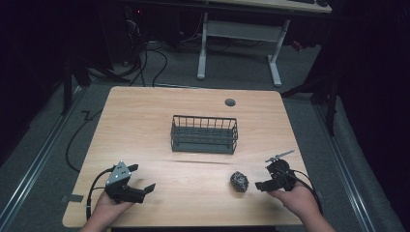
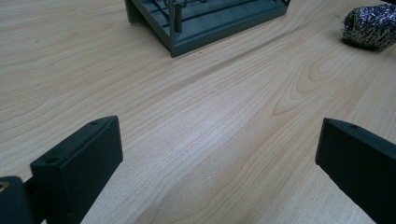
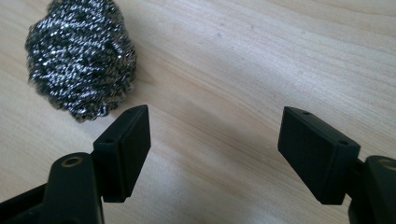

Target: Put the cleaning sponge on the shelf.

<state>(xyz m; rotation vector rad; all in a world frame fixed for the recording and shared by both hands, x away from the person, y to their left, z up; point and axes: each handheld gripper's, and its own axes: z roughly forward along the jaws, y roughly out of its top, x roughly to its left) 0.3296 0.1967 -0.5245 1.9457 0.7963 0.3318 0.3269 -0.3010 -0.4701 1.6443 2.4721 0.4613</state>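
A steel wool scrubber (image 1: 239,181) lies on the wooden table (image 1: 193,104), at the front right. My right gripper (image 1: 263,180) stands open just to its right; in the right gripper view the scrubber (image 3: 81,58) lies ahead and left of my gripper (image 3: 215,135), outside the jaws. A dark wire basket (image 1: 204,134) sits in the middle of the table. My left gripper (image 1: 141,179) rests open at the front left, held in a hand. In the left gripper view the basket corner (image 2: 187,23) is far ahead of my gripper (image 2: 219,149), the scrubber (image 2: 370,27) at the upper right.
A round grommet (image 1: 230,102) is set into the table near its back edge. Beyond the table stand a white desk frame (image 1: 239,43) and cables on the floor. Bare wood lies between the two grippers.
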